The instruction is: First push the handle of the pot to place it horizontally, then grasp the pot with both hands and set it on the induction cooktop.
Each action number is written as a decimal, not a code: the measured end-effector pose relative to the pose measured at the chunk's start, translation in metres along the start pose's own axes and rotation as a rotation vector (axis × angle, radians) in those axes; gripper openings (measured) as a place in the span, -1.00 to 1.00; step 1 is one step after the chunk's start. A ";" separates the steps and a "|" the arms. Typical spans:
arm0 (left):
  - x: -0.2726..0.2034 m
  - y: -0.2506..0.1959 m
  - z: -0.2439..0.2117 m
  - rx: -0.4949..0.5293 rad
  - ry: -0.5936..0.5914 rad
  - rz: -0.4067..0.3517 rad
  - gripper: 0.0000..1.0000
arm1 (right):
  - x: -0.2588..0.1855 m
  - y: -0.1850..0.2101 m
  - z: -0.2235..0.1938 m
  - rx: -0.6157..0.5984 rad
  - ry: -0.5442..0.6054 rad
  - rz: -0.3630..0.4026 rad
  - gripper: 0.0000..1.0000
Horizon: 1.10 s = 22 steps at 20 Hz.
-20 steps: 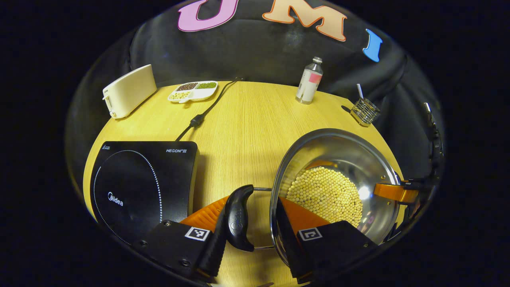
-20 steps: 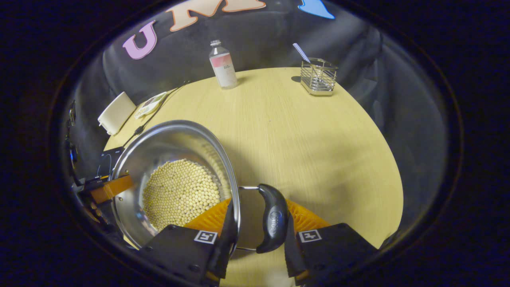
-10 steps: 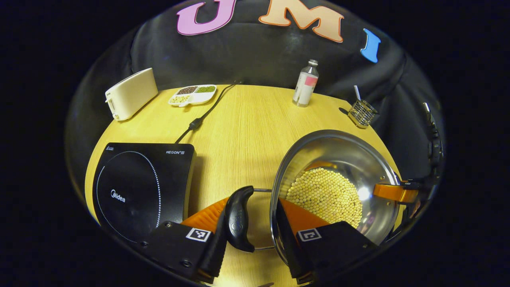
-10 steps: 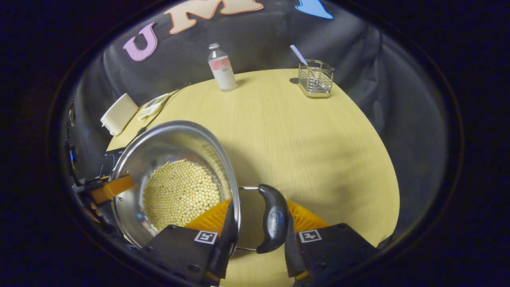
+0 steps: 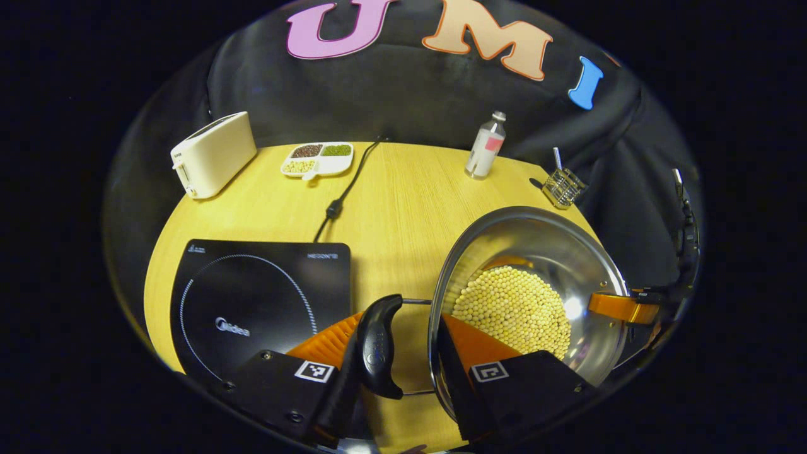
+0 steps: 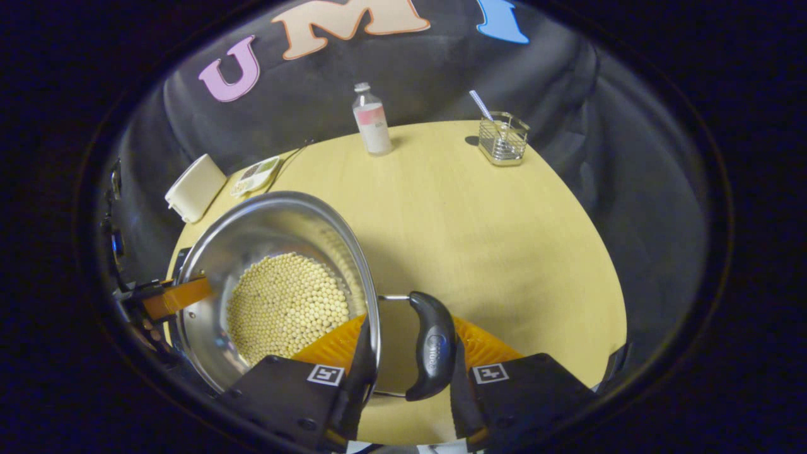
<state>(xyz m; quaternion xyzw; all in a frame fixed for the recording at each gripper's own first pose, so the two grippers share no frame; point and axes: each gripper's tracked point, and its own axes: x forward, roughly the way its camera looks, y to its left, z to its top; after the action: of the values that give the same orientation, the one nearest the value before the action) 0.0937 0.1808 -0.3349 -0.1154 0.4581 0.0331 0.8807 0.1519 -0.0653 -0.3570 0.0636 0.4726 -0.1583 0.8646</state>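
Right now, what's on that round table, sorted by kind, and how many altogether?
Cooking gear: 2, the pot of beans and the induction cooktop
Appliances: 1, a toaster
Dishes: 1, a divided tray
Bottles: 1
Wire holders: 1
Total: 6
Each tool, left and right, grips a pot handle.

Shiny steel pot [image 5: 536, 252]; glossy black cooktop [image 5: 252, 296]; matt wood table [image 6: 479, 214]
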 end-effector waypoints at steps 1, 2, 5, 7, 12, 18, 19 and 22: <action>-0.006 0.012 0.004 0.004 -0.003 -0.004 0.29 | -0.005 0.013 0.001 -0.003 -0.007 -0.002 0.08; -0.011 0.025 0.007 0.003 -0.007 -0.005 0.32 | -0.007 0.028 0.001 -0.003 -0.014 -0.001 0.18; -0.026 0.070 0.008 -0.010 -0.005 0.007 0.29 | -0.012 0.072 -0.007 -0.003 -0.017 0.014 0.08; -0.036 0.099 0.005 -0.011 -0.006 0.026 0.29 | -0.009 0.103 -0.010 -0.011 -0.008 0.028 0.18; -0.055 0.167 -0.013 -0.072 0.011 0.063 0.32 | -0.001 0.172 -0.029 -0.042 0.021 0.069 0.17; -0.064 0.223 -0.021 -0.091 0.004 0.102 0.32 | 0.012 0.229 -0.041 -0.051 0.045 0.099 0.07; -0.064 0.230 -0.021 -0.094 0.003 0.106 0.29 | 0.014 0.236 -0.040 -0.053 0.046 0.101 0.07; -0.063 0.248 -0.017 -0.098 -0.002 0.112 0.29 | 0.021 0.255 -0.039 -0.050 0.048 0.106 0.18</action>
<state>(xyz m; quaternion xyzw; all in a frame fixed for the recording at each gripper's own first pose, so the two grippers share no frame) 0.0028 0.4207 -0.3366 -0.1327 0.4606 0.1051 0.8713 0.2163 0.1803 -0.4056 0.0708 0.4929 -0.0989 0.8615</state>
